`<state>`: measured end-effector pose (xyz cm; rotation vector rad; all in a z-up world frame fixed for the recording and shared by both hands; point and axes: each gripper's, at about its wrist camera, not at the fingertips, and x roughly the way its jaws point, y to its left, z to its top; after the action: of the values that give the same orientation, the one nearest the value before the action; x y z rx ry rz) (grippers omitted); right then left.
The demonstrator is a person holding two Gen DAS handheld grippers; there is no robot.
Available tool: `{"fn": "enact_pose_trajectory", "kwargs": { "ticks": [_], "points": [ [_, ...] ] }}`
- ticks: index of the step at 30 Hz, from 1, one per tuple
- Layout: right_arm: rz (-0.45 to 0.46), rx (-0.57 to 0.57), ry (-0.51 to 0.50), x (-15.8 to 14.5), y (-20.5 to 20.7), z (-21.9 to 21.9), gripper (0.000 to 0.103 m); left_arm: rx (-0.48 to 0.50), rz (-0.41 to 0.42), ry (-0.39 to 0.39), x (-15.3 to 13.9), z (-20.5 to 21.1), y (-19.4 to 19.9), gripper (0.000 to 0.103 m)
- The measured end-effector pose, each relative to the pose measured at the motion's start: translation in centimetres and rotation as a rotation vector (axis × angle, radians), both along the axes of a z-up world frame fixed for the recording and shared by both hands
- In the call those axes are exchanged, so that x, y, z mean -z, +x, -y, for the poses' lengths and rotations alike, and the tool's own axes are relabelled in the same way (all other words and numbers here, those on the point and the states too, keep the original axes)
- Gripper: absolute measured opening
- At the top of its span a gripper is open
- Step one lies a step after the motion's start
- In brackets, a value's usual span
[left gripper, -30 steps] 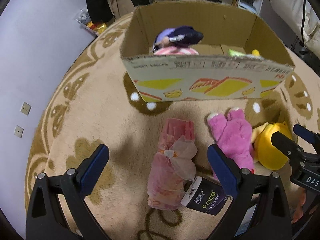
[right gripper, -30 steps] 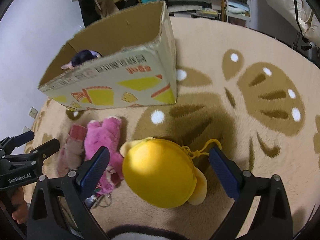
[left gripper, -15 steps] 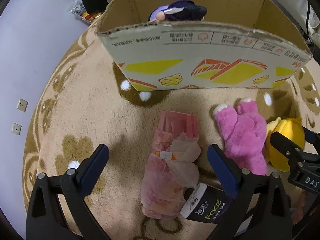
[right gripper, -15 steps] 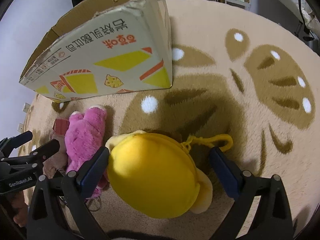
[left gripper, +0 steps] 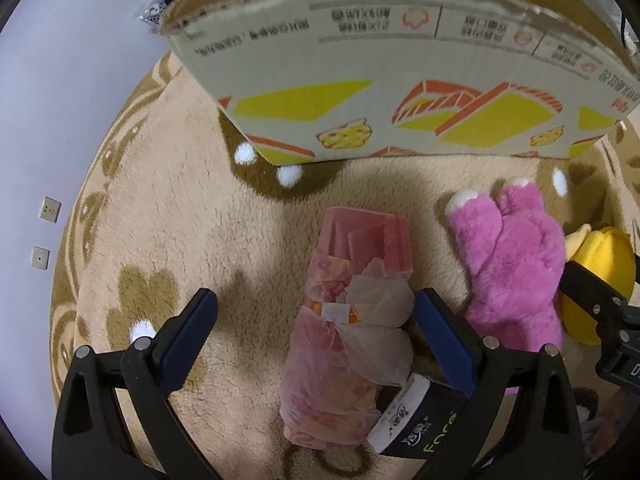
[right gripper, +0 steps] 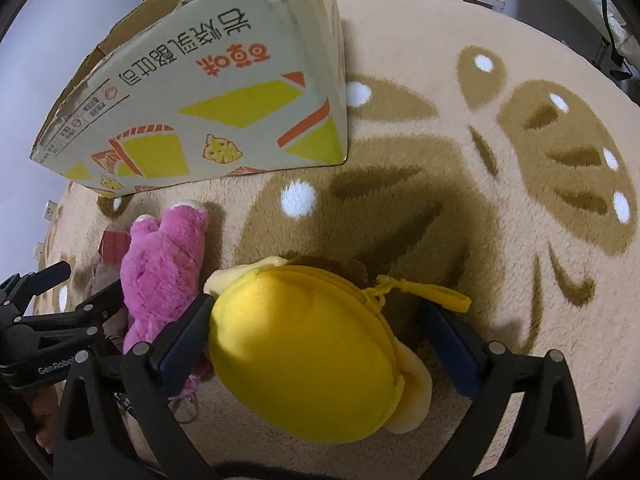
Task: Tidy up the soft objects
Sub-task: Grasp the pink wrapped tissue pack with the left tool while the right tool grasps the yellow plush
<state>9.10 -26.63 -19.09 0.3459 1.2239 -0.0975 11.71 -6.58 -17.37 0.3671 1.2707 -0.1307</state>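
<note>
A pink plastic-wrapped packet [left gripper: 348, 332] lies on the rug between the fingers of my open left gripper [left gripper: 316, 320], nearer the right finger. A pink plush toy [left gripper: 516, 272] lies to its right and also shows in the right wrist view [right gripper: 164, 272]. A yellow plush pouch [right gripper: 304, 352] with a yellow clip sits between the fingers of my open right gripper [right gripper: 316, 324]; the left finger [right gripper: 188, 332] touches its side. The pouch shows in the left wrist view [left gripper: 604, 264] too. The cardboard box [left gripper: 400, 80] stands just behind the toys.
A dark "Face" tube [left gripper: 416, 424] lies under the packet's near end. The box [right gripper: 208, 92] fills the back left of the right wrist view. The beige patterned rug [right gripper: 500, 160] stretches to the right. A wall with sockets [left gripper: 50, 210] is at the left.
Both grippers have dropped lower and closer to the rug. The box now hides its contents. The packet sits deeper between the left fingers, the yellow pouch deeper between the right fingers.
</note>
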Motion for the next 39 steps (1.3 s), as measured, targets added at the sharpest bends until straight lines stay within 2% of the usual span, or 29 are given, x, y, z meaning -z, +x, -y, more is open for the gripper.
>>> {"fn": "enact_pose_trajectory", "kwargs": {
  "ticks": [5,10,12,16,19,23,31,36,39],
  "points": [
    [-0.011,-0.012,-0.015,0.6,0.4,-1.0,0.103,-0.010,-0.018,0.000,0.6,-0.4,0.3,0.096],
    [-0.028,-0.031,-0.044,0.9,0.3,-2.1,0.103,-0.023,-0.051,-0.019,1.3,-1.1,0.8,0.085],
    [-0.040,-0.033,-0.049,1.0,0.1,-2.4,0.103,-0.023,-0.058,-0.037,1.3,-1.0,0.6,0.079],
    [-0.057,-0.033,-0.032,1.1,-0.6,-2.7,0.103,-0.030,-0.086,-0.098,1.3,-0.9,0.3,0.056],
    [-0.050,-0.042,-0.032,0.9,-1.0,-3.0,0.102,-0.029,-0.084,-0.101,1.2,-0.8,0.0,0.048],
    [-0.027,-0.054,-0.016,0.6,-1.6,-3.5,0.092,-0.023,-0.063,-0.082,1.0,-0.6,-0.5,0.046],
    [0.040,-0.056,-0.011,-0.6,-2.7,-3.6,0.089,-0.048,-0.013,-0.050,-0.3,-1.5,-1.2,0.045],
    [0.147,-0.047,-0.005,-2.5,-3.4,-3.5,0.089,-0.083,0.033,-0.080,-2.2,-2.5,-2.4,0.045],
    [0.271,-0.042,-0.006,-5.0,-3.4,-3.1,0.089,-0.096,0.085,-0.089,-3.8,-2.7,-3.1,0.045]
  ]
}}
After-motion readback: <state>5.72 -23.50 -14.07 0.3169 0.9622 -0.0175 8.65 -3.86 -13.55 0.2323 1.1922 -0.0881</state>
